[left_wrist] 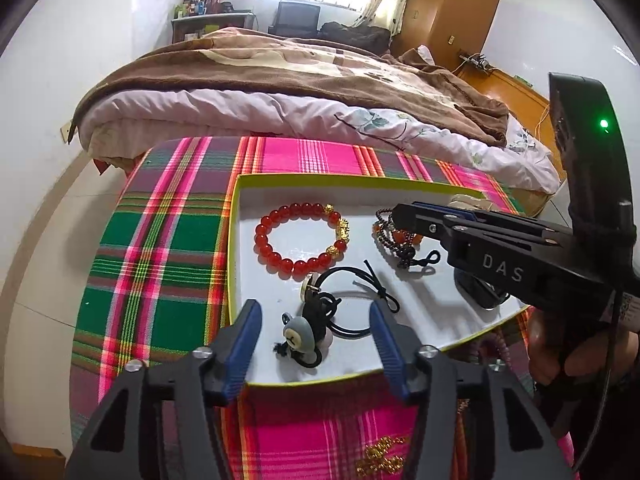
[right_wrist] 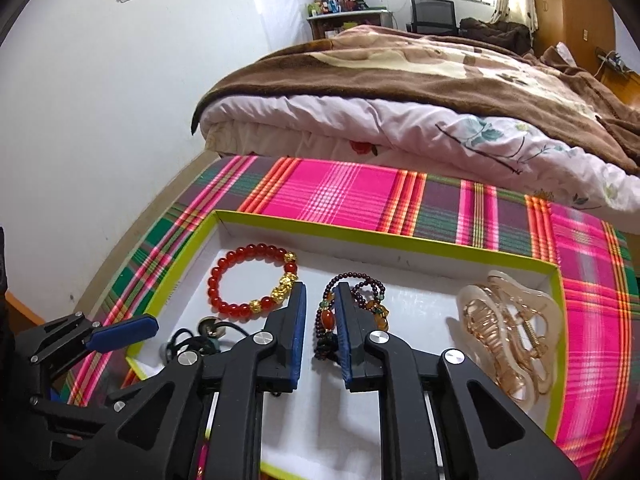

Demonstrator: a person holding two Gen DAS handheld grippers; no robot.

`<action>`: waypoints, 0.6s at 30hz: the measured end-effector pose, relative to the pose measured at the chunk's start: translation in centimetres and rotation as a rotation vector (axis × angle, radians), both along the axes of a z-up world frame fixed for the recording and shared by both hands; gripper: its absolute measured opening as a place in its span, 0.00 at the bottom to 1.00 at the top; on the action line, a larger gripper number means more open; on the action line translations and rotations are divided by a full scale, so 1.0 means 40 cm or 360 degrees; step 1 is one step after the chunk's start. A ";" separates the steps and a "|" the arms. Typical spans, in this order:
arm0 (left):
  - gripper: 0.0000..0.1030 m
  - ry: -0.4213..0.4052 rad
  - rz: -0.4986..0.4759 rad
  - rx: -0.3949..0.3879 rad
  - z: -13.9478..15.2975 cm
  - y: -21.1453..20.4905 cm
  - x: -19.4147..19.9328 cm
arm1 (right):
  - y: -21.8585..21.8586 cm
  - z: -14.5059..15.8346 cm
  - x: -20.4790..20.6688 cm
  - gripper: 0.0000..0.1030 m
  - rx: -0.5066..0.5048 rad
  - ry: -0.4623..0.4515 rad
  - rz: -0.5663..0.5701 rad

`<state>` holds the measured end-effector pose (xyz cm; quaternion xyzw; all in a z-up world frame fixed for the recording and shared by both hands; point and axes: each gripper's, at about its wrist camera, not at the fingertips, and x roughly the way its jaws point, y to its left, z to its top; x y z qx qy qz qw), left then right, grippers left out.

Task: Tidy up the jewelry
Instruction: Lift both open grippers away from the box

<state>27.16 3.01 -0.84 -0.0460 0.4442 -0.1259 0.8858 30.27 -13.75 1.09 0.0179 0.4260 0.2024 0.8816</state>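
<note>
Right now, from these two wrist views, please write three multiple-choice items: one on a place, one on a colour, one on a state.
1. Where does the clear hair claw lie?
A. right end of the tray
B. on the bed
C. on the plaid cloth

2. What colour are most beads of the round bracelet?
A. green
B. red
C. white

3. How do the left gripper fingers stand?
A. clamped on the bracelet
B. apart over the black hair ties
C. shut on nothing

Key: A, it rests inside the tray's right end; B, red with a few gold beads; B, gaps show beside both fingers.
</note>
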 end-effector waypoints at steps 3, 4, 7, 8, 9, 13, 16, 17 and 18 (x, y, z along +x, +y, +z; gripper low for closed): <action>0.58 -0.0030 0.0002 0.0015 0.020 0.000 -0.023 | -0.013 0.023 -0.024 0.16 0.0024 -0.0033 -0.0021; 0.60 -0.0036 0.0004 0.0018 0.027 -0.001 -0.030 | -0.018 0.030 -0.030 0.16 0.0032 -0.0040 -0.0028; 0.65 -0.0064 0.0006 0.0010 0.049 0.000 -0.056 | -0.033 0.051 -0.061 0.19 0.0058 -0.0071 -0.0047; 0.65 -0.0074 0.0008 0.0011 0.056 -0.001 -0.066 | -0.038 0.056 -0.069 0.22 0.0062 -0.0078 -0.0051; 0.65 -0.0086 0.0007 0.0015 0.062 -0.003 -0.077 | -0.044 0.064 -0.082 0.23 0.0067 -0.0091 -0.0056; 0.67 -0.0102 0.0016 0.0019 0.080 0.000 -0.116 | -0.066 0.085 -0.128 0.24 0.0089 -0.0128 -0.0068; 0.71 -0.0118 0.0022 0.0029 0.090 0.003 -0.148 | -0.085 0.098 -0.172 0.25 0.0083 -0.0162 -0.0085; 0.71 -0.0127 0.0027 0.0038 0.093 0.004 -0.159 | -0.093 0.101 -0.186 0.28 0.0074 -0.0177 -0.0094; 0.71 -0.0139 0.0033 0.0045 0.096 0.007 -0.172 | -0.102 0.102 -0.202 0.31 0.0068 -0.0193 -0.0104</action>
